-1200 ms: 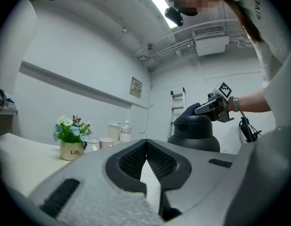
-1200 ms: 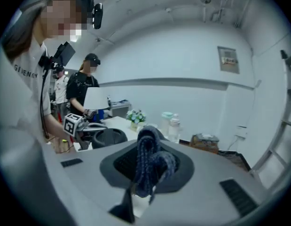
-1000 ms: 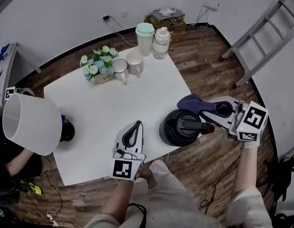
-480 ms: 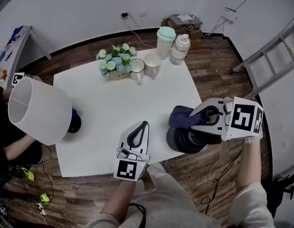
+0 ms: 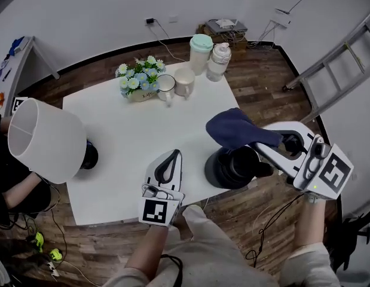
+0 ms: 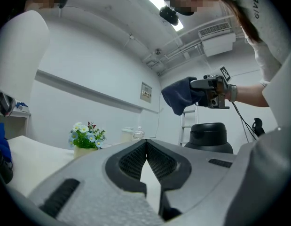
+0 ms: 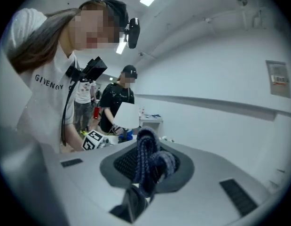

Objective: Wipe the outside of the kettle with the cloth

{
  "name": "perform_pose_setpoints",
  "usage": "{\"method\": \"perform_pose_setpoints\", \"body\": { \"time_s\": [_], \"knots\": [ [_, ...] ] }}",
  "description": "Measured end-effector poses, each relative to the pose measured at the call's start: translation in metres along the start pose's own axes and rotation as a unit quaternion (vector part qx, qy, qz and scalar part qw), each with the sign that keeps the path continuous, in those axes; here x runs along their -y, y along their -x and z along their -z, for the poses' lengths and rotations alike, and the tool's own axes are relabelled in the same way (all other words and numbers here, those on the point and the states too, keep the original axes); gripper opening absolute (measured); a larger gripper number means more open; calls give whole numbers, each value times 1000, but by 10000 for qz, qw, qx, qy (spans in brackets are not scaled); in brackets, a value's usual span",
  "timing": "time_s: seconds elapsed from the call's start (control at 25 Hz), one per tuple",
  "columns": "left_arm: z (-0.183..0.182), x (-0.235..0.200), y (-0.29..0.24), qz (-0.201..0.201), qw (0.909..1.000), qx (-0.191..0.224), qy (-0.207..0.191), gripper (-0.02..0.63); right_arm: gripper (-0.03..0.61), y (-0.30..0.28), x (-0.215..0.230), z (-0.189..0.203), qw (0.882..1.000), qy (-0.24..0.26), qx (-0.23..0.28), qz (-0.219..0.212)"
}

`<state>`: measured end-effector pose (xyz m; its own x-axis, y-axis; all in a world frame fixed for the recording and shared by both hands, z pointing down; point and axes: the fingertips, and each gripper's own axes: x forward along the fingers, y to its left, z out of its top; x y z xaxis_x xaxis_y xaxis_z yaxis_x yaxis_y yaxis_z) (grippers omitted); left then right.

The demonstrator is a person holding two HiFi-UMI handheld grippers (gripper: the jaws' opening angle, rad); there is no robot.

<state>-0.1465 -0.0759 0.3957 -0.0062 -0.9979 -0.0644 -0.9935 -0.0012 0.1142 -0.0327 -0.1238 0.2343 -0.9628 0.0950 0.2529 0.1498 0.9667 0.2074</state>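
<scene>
Fingers of the right gripper point(image 5: 263, 141) are clamped on a bunched fold of the dark blue cloth point(image 5: 234, 128), which spills out ahead of them. The left gripper point(image 5: 171, 158) has its fingers closed tip to tip on nothing and lies low at the near edge of the white worktop point(image 5: 131, 130).

The black kettle point(image 5: 231, 167) stands upright at the worktop's near right corner, its long axis vertical. What looks like its handle juts toward 3 o'clock, under the right gripper.

From the clamped fingers the kettle lies at about 7 o'clock and below. The left gripper view shows the cloth in the air above the lid, apart from it. The right gripper is much the nearer. The left sits at the kettle's 9 o'clock, well apart, so the wipe likely needs the cloth lowered onto the kettle's wall.
</scene>
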Motion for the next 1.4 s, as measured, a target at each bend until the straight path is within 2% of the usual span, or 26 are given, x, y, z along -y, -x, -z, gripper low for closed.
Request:
{"method": "perform_pose_setpoints", "body": {
  "time_s": [0.08, 0.16, 0.24, 0.32, 0.4, 0.44, 0.56, 0.8, 1.08, 1.28, 1.4],
  "knots": [
    [-3, 5, -1, 91, 10000, 27, -11, 6, 52, 18, 3, 11, 9975, -617, 80, 333],
    [-6, 12, -2, 197, 9998, 38, -31, 7, 52, 27, -7, 20, 9851, -1656, 397, 225],
    [-7, 19, -3, 310, 9995, 11, -42, 6, 52, 28, -26, 25, 9646, -2518, 777, -139],
    [-8, 25, -5, 411, 9991, -5, -42, 6, 52, 23, -37, 35, 9403, -3273, 887, -275],
    [-10, 29, -7, 479, 9988, 10, -43, 6, 52, 17, -36, 57, 9181, -3908, 659, -26],
    [-10, 32, -7, 506, 9987, 6, -48, 6, 52, 16, -34, 68, 9127, -4056, 477, 144],
    [-9, 40, -9, 595, 9982, -45, -64, 6, 52, 26, -28, 87, 9088, -4135, 151, 541],
    [-10, 50, -13, 733, 9973, -19, -28, 6, 52, 53, -14, 103, 8847, -4527, 196, 1092],
    [-11, 56, -16, 818, 9966, -3, -36, 6, 52, 94, -6, 116, 8640, -4682, 307, 1825],
    [-12, 62, -21, 944, 9955, 8, -62, 6, 52, 113, -6, 122, 8557, -4680, 379, 2177],
    [-14, 66, -25, 1005, 9949, 32, -67, 6, 52, 125, -8, 124, 8560, -4546, 342, 2435]
  ]
}}
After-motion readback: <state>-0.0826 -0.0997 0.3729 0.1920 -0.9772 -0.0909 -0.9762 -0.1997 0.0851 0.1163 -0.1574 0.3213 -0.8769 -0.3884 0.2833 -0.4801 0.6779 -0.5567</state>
